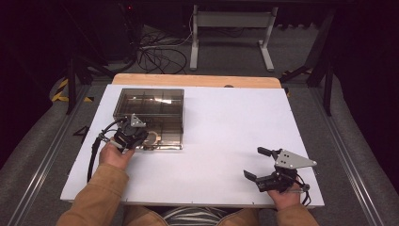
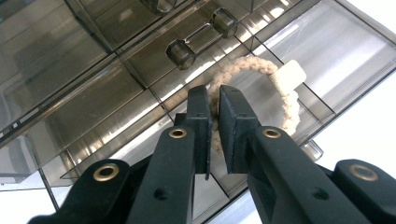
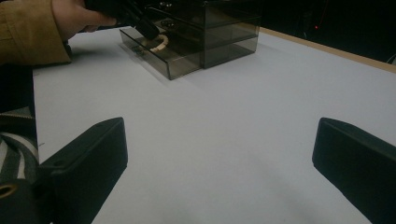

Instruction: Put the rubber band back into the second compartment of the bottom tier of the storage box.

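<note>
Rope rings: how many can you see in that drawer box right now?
1. The rope ring lies in the pulled-out drawer, pinched by the left gripper. Others could hide behind the smoky walls.

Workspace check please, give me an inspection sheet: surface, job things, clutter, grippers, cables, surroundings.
Surface: white tabletop with a wooden strip along its far edge.
Job's things: smoky clear drawer box, bottom drawer pulled out; braided rope ring lies inside it.
Clutter: nothing seen.
Grippers: left gripper reaches into the drawer, jaws closed on the near side of the ring; right gripper sits at the near right of the table, jaws wide apart and holding nothing.
Cables: black cable trails from the left gripper; loose cables on the floor beyond the table.
Surroundings: grey carpet, white desk legs, dark room.
</note>
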`<state>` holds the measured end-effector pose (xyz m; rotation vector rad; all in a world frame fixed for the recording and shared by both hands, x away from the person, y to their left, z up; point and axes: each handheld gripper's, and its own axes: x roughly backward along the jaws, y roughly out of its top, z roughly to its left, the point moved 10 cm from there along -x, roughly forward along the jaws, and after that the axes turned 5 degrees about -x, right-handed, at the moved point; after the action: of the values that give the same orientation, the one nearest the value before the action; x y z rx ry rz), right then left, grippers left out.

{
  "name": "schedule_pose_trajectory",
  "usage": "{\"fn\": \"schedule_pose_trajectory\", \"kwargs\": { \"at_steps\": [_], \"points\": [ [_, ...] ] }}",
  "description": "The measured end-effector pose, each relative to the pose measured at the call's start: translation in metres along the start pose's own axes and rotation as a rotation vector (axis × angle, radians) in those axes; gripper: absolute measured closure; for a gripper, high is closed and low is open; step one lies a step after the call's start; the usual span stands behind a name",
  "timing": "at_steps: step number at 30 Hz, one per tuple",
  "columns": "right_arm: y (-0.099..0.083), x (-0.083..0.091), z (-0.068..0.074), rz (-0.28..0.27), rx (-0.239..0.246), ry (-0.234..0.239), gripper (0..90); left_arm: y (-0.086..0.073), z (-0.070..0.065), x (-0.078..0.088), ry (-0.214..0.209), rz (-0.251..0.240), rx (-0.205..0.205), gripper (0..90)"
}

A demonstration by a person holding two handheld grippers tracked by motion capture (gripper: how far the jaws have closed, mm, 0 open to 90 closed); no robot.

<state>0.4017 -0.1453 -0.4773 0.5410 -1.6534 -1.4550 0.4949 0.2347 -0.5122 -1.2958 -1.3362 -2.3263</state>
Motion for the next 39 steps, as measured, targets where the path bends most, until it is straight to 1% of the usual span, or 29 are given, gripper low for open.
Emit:
{"fn": "schedule_pose_trajectory", "kwargs": {
  "at_steps": [4,6,8,10,11,13,16,18,19,21,22,23,30,39],
  "points": [
    [0.0,0.0,0.0,0.001,0.0,0.0,3.8,-0.001,0.0,0.0,0.001,0.005,-0.001,80.4],
    [0.0,0.0,0.0,0.001,-0.001,0.002,3.8,0.0,0.001,0.001,0.015,-0.001,-0.008,75.6],
    [0.0,0.0,0.0,-0.001,-0.001,0.004,3.8,0.001,0.001,0.004,0.02,-0.005,-0.01,70.9],
    [0.0,0.0,0.0,-0.001,-0.001,0.003,3.8,0.002,0.001,0.006,0.025,-0.024,-0.001,67.9],
    [0.0,0.0,0.0,-0.001,0.0,0.004,3.8,0.003,0.002,0.008,0.029,-0.026,-0.005,66.9],
    [0.0,0.0,0.0,0.0,-0.001,0.004,3.8,0.004,0.001,0.011,0.017,-0.041,0.001,63.9],
    [0.0,0.0,0.0,-0.001,-0.001,0.004,3.8,0.008,0.0,0.018,0.014,-0.074,0.011,57.8],
    [0.0,0.0,0.0,-0.001,-0.002,0.005,3.8,0.01,-0.001,0.023,0.007,-0.094,0.019,55.6],
    [0.0,-0.001,0.0,0.001,-0.003,0.005,3.8,0.012,-0.002,0.025,0.001,-0.102,0.018,54.2],
    [0.0,-0.001,0.0,0.0,-0.002,0.006,3.8,0.014,-0.004,0.03,-0.018,-0.125,0.03,51.7],
    [0.0,0.0,0.0,-0.001,-0.003,0.005,3.8,0.016,-0.005,0.033,-0.021,-0.135,0.033,51.1],
    [0.0,0.0,0.0,-0.002,-0.001,0.005,3.8,0.018,-0.005,0.036,-0.02,-0.146,0.024,50.4],
    [0.0,-0.001,0.0,0.001,-0.002,0.004,3.8,0.027,-0.014,0.056,-0.059,-0.205,0.034,45.3],
    [0.0,-0.001,0.0,0.0,-0.001,0.005,3.8,0.031,-0.017,0.064,-0.064,-0.227,0.026,44.2]
  ]
}}
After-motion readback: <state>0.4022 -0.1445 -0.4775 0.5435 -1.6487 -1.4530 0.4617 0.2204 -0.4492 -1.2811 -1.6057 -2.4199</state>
